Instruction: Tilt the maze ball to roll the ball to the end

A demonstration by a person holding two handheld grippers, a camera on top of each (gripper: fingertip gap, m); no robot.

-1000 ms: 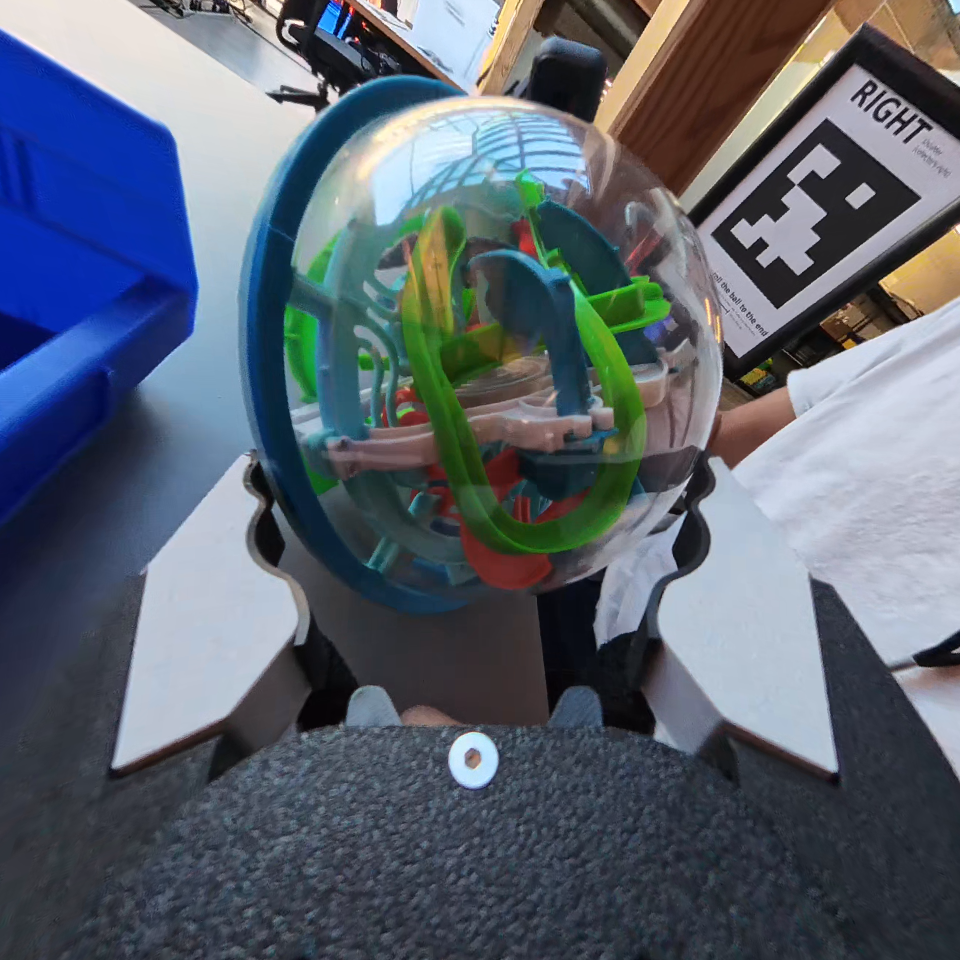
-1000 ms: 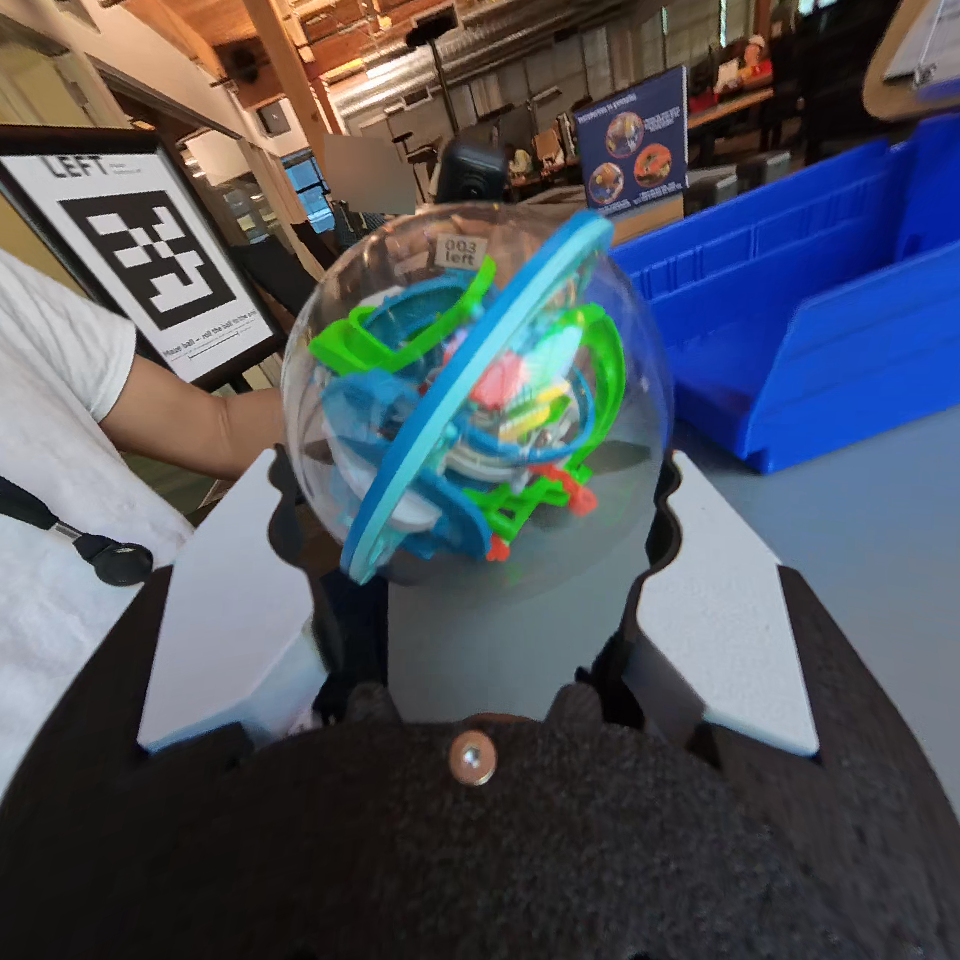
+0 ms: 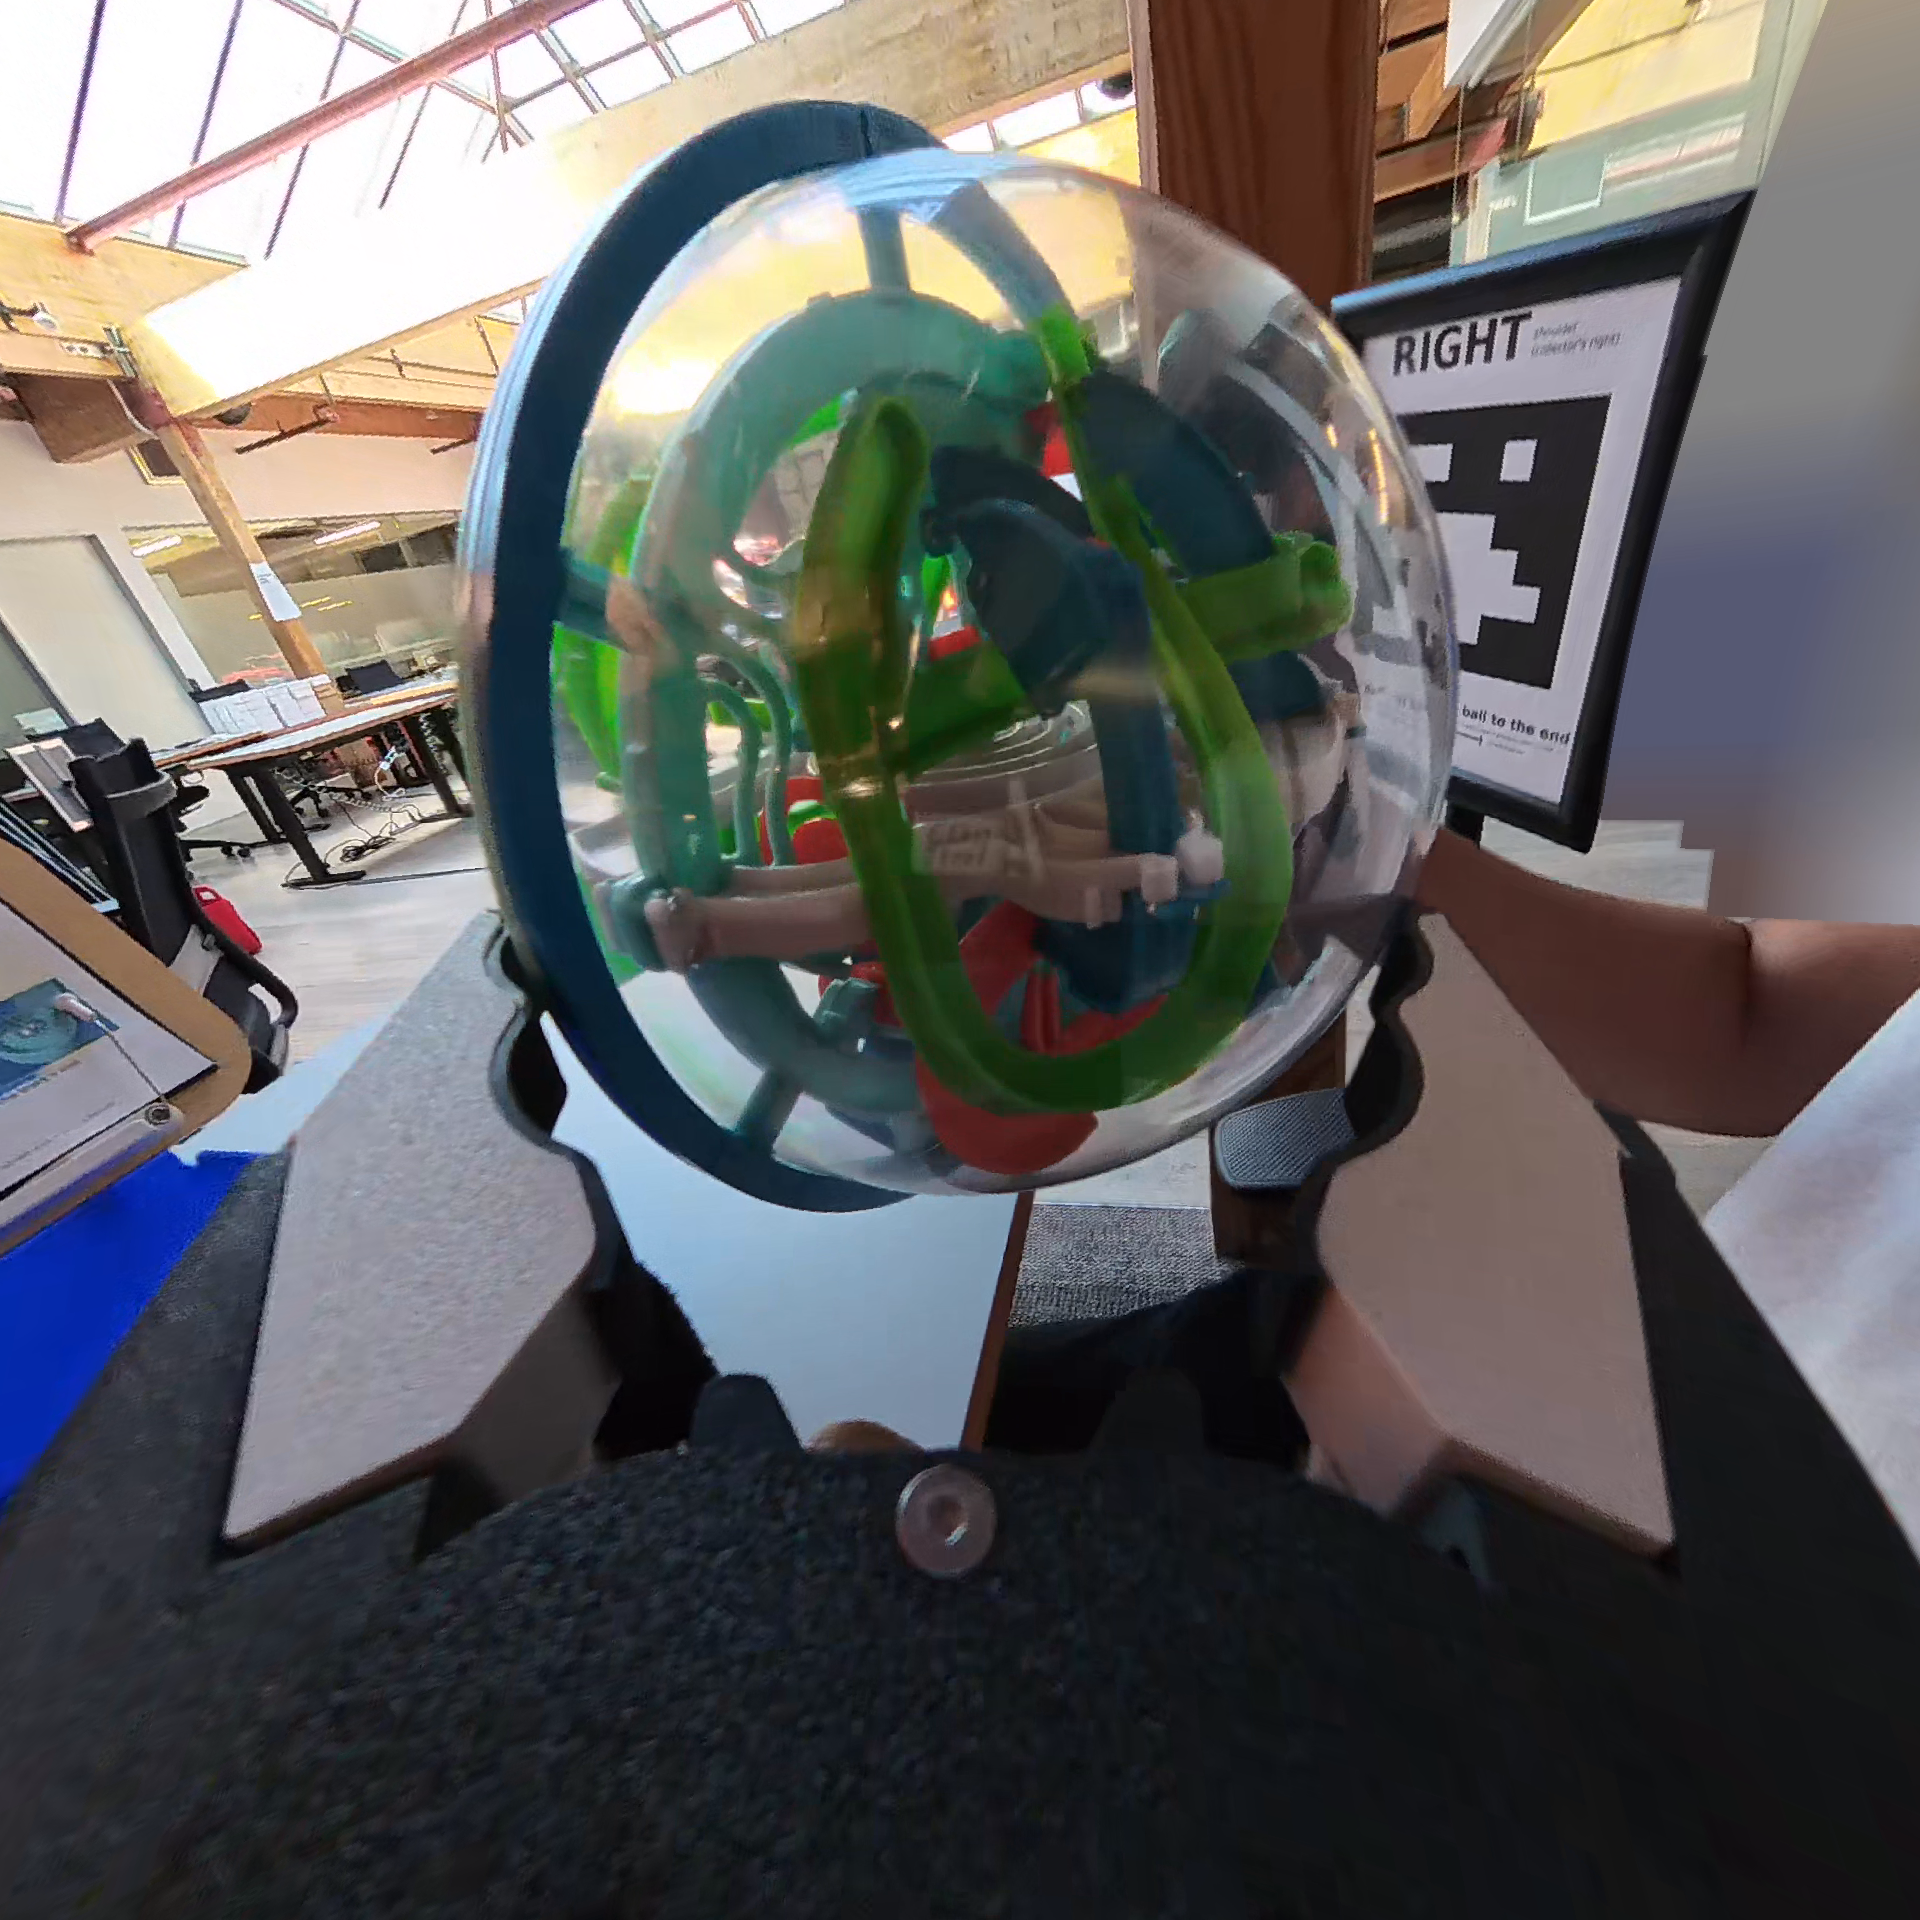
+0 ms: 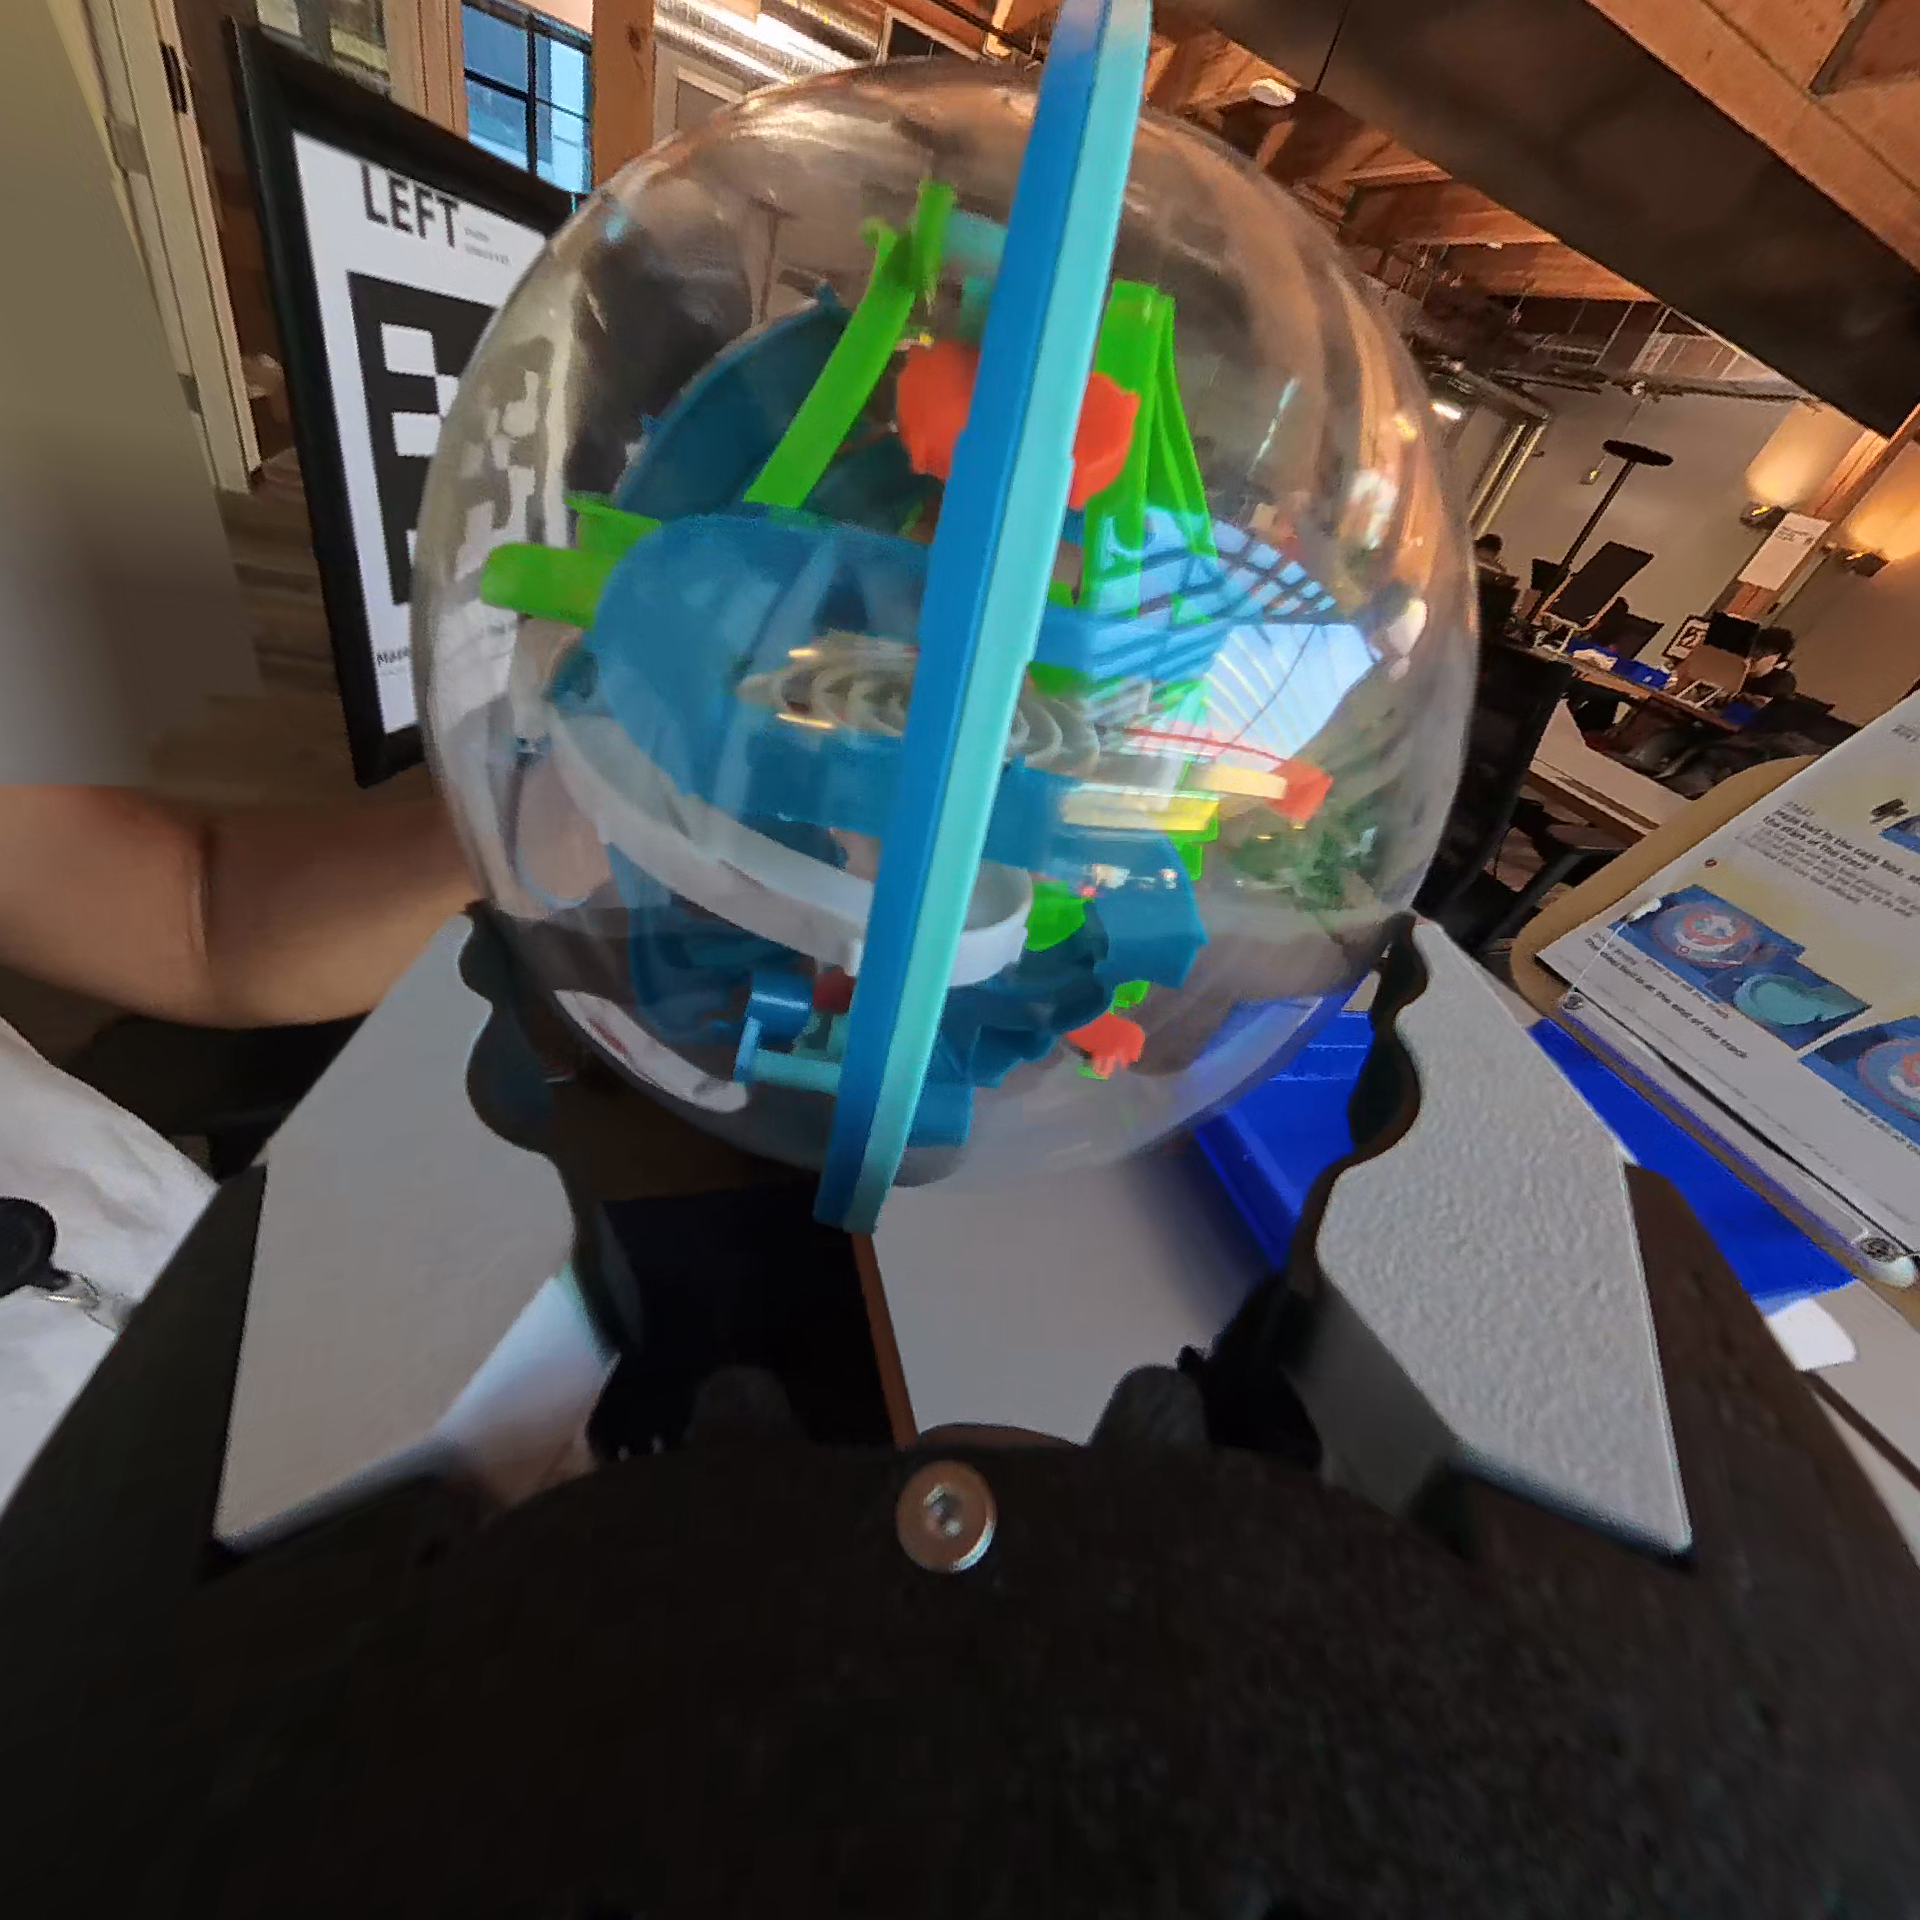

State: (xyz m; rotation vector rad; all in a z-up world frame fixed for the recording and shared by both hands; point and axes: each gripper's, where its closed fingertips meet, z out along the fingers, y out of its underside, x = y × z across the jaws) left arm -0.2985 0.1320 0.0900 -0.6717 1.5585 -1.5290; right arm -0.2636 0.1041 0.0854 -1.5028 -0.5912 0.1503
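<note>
The left gripper (image 3: 951, 935) had its two fingers spread wide around the maze ball (image 3: 966, 675), the black fingertips (image 3: 520, 997) pressed against the blue ring on one side and the clear shell on the other. The right gripper (image 4: 935, 956) clasped the same maze ball (image 4: 935, 623) from the opposite side, equally wide, its pads (image 4: 1397, 987) bearing on the lower curve of the transparent shell. The sphere was held up in the air between both tools, its blue equator band (image 4: 997, 582) nearly upright. Inside lay green, blue, orange and pale tracks; the little ball could not be made out. Beyond it stood a blue bin (image 4: 1288, 1081), an instruction sheet (image 4: 1756, 935), a framed marker sign (image 3: 1527, 561), a person's forearm (image 3: 1621, 997), then office desks (image 3: 343, 727).
</note>
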